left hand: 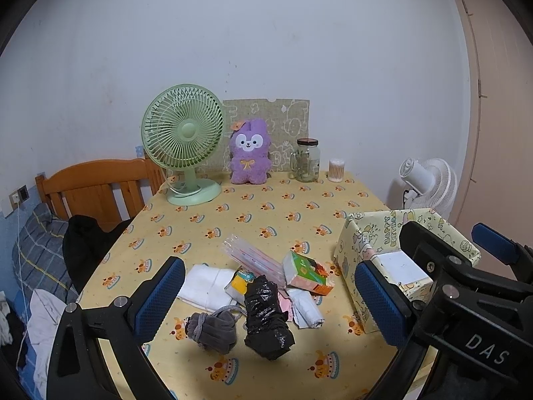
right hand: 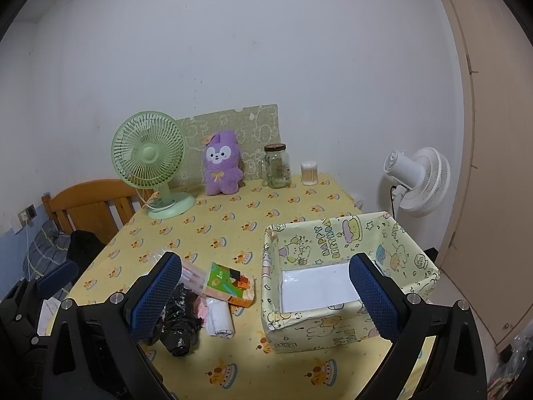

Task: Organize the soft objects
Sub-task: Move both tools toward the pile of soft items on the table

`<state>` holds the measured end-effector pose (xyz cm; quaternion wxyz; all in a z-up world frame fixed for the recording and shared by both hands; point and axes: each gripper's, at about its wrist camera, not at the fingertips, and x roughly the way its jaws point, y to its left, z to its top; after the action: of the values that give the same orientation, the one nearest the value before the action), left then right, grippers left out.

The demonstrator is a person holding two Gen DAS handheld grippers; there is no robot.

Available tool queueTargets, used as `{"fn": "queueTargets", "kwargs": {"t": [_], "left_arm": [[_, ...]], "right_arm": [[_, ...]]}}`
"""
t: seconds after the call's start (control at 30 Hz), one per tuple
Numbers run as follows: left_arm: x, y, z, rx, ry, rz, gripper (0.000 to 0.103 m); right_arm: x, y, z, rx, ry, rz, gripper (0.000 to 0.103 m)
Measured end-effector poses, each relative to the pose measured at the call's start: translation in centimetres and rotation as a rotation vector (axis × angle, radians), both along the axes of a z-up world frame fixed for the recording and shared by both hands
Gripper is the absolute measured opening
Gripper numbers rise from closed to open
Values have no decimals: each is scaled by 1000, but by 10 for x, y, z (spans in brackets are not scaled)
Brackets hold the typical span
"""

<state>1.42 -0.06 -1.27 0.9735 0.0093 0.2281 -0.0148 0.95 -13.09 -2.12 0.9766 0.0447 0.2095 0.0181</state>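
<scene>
Soft objects (left hand: 263, 303) heaped beside box (right hand: 333, 330), only white liner inside

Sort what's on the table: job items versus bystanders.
Job: gloves, black bag, white cloth, tissue pack, box.
Bystanders: green fan, plush, jar, swabs.

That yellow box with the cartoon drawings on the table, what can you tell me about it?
The box is an open-topped rectangular container wrapped in pale yellow paper printed with cartoon animals, cakes and "Happy Birthday" lettering. The wrapping looks thin and a bit wrinkled at the rim. Inside, only a plain white bottom shows; nothing appears to lie in it. It stands upright on the yellow tablecloth, to the right of the pile of soft items, touching none of them.
</scene>
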Motion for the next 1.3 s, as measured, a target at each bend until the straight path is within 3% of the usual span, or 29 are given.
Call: {"fn": "queueTargets", "kwargs": {"t": [1.3], "left_arm": [[-10, 7, 4, 2, -34, 34, 102]], "right_arm": [[-9, 14, 9, -18, -17, 29, 102]]}}
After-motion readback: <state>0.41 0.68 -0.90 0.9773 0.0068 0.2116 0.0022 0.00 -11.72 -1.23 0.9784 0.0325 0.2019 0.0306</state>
